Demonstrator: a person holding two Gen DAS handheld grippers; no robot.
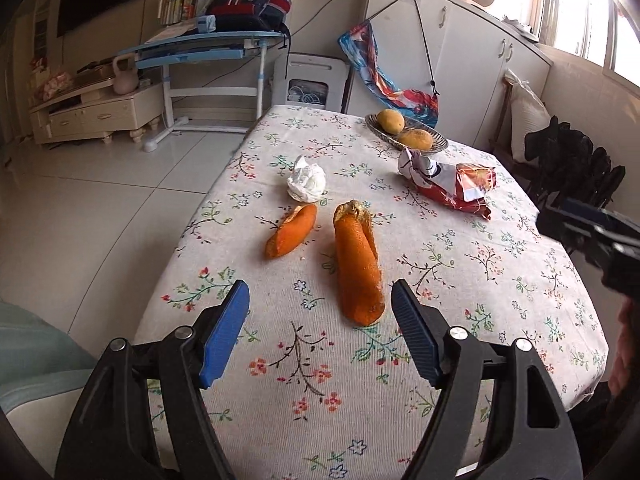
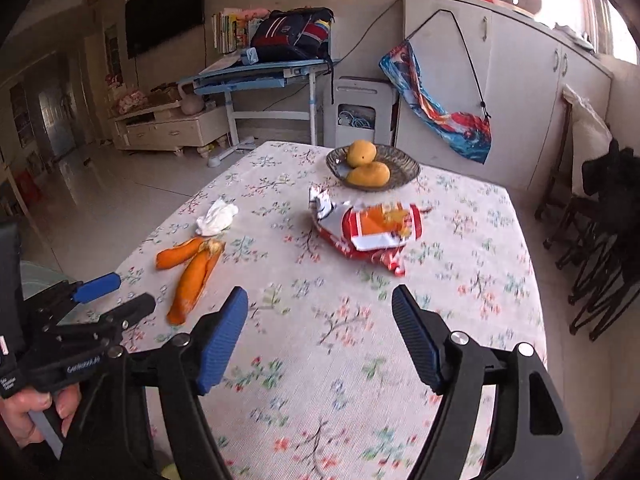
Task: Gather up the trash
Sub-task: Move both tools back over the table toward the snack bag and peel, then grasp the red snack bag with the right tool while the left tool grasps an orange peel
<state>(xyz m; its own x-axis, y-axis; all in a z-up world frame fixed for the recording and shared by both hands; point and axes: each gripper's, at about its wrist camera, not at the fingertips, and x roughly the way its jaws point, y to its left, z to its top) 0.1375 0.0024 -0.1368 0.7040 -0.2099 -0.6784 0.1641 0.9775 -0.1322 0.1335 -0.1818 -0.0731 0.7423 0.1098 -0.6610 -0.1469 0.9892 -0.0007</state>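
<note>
In the left wrist view, the long orange peel [image 1: 358, 264] lies at frame centre on the floral tablecloth [image 1: 460, 280], its long axis running from the lower middle toward the top, the frayed tip pointing up-frame. The near end sits just inside the right blue finger of the left gripper [image 1: 320, 300], whose jaws are spread wide and hold nothing. A shorter peel piece [image 1: 291, 231] lies up and left of it, angled toward the upper right, with a crumpled white tissue [image 1: 306, 182] just beyond. A red snack wrapper [image 1: 452, 182] lies at upper right, before a dish of mangoes [image 1: 408, 133]. The right gripper [image 2: 320, 300] hovers wide apart and empty over the cloth. A blue desk [image 1: 208, 46] and white cabinets [image 1: 460, 48] stand behind the table.
</note>
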